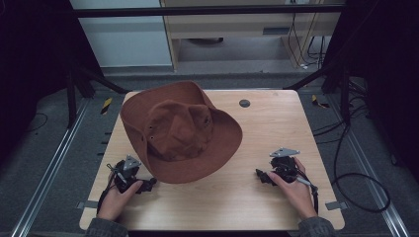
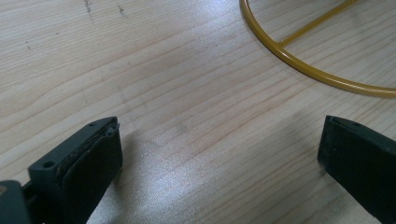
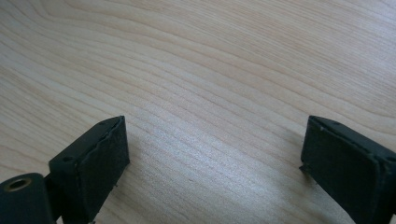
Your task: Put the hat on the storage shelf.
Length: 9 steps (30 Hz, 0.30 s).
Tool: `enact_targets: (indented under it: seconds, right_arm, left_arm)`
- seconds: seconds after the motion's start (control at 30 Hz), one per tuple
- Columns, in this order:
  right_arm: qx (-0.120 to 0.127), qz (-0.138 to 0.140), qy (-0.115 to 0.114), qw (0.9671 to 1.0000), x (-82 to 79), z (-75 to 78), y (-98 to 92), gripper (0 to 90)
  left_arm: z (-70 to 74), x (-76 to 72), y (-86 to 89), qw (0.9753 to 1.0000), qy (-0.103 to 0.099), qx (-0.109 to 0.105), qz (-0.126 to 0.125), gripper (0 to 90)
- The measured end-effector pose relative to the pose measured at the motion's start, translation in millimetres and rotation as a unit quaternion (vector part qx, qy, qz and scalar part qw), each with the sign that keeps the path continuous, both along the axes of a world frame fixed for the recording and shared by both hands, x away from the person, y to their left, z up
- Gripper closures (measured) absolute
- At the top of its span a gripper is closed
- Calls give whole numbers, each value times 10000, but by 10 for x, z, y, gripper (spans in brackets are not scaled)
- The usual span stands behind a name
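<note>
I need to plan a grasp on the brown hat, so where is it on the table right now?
In the high view the brown hat lies on the table's left-centre, its near brim beside the left hand-held gripper, well left of the right hand-held gripper.

My right claw (image 3: 212, 163) rises from the bottom of the frame, its two black jaws set wide apart at lower left and lower right. Between and beyond them lies bare, pale wood-grain tabletop (image 3: 210, 70), reaching every edge.
</note>
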State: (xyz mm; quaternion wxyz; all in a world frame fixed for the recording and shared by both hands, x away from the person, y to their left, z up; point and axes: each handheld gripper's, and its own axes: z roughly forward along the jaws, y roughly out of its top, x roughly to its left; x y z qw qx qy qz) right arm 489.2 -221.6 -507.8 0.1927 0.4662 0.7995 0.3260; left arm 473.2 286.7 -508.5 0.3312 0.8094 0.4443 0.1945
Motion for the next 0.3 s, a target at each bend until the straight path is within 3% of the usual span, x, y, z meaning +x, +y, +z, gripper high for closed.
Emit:
enact_targets:
  seconds: [0.13,0.3]
  right_arm:
    - [84,-1,-186,9998,-41,-42,-8,46]
    - [80,-10,-185,9998,-47,-42,-10,45]
  left_arm:
    - [0,1,0,10000,1,-2,-5,0]
    - [0,5,0,10000,1,-3,-18,0]
